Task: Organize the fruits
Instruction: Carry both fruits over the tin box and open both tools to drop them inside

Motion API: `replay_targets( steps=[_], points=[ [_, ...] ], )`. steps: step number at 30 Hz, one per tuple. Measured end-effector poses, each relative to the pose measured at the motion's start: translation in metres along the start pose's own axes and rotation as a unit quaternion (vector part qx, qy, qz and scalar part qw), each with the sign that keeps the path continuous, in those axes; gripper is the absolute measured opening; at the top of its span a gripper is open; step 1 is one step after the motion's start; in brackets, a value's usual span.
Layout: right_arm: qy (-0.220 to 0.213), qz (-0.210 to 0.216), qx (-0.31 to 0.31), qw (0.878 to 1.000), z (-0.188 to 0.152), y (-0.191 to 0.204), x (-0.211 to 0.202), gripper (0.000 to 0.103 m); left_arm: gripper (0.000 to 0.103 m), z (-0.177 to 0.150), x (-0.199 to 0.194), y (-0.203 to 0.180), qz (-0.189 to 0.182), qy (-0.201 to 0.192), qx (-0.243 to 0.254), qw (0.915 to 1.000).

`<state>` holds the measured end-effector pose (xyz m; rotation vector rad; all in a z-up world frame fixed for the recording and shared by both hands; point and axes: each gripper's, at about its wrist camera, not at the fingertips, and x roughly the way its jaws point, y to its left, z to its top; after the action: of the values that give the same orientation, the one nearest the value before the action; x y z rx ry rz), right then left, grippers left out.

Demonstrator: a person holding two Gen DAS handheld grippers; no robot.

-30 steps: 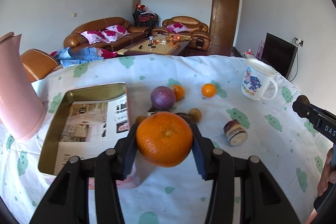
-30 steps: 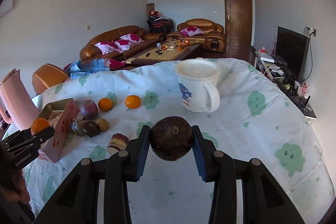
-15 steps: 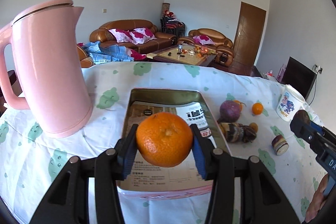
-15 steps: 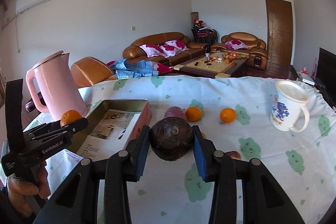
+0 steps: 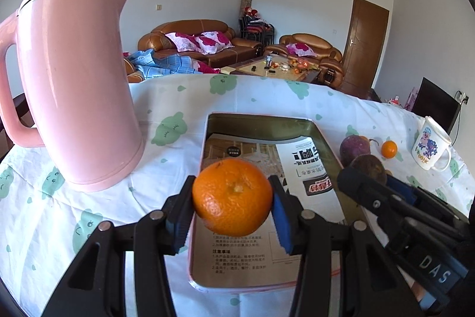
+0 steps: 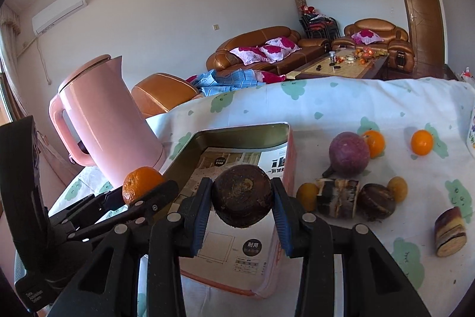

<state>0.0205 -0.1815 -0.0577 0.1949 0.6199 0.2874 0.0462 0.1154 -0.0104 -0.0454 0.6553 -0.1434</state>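
Observation:
My left gripper (image 5: 233, 199) is shut on an orange (image 5: 232, 197) and holds it above the near end of a pink metal tin (image 5: 261, 127) lined with printed paper. My right gripper (image 6: 242, 198) is shut on a dark brown round fruit (image 6: 242, 195) over the tin's (image 6: 237, 132) near right side. The right gripper (image 5: 368, 171) and its fruit (image 5: 369, 164) also show in the left wrist view, just right of the tin. The left gripper (image 6: 145, 186) with the orange (image 6: 141, 183) shows at the left of the right wrist view.
A tall pink kettle (image 5: 74, 79) stands left of the tin. Right of the tin lie a purple fruit (image 6: 348, 153), small oranges (image 6: 421, 141), cut sugarcane pieces (image 6: 449, 230) and a dark fruit (image 6: 375, 201). A printed white mug (image 5: 429, 143) stands at the far right.
Both grippers moved left and closer to the tin with their fruit; the right gripper now sits just beside the left one over the tin.

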Motion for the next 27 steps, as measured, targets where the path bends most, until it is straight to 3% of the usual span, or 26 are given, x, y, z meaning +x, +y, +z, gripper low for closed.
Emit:
replay_targets(
  steps=[4, 27],
  points=[
    [0.025, 0.018, 0.019, 0.999, -0.004, -0.006, 0.014, 0.042, 0.049, -0.001, 0.007, 0.0, 0.018, 0.016, 0.004, 0.9997],
    [0.023, 0.055, 0.017, 0.998, -0.005, -0.008, 0.017, 0.042, 0.052, -0.003, 0.005, 0.002, 0.023, 0.007, -0.004, 0.9997]
  ],
)
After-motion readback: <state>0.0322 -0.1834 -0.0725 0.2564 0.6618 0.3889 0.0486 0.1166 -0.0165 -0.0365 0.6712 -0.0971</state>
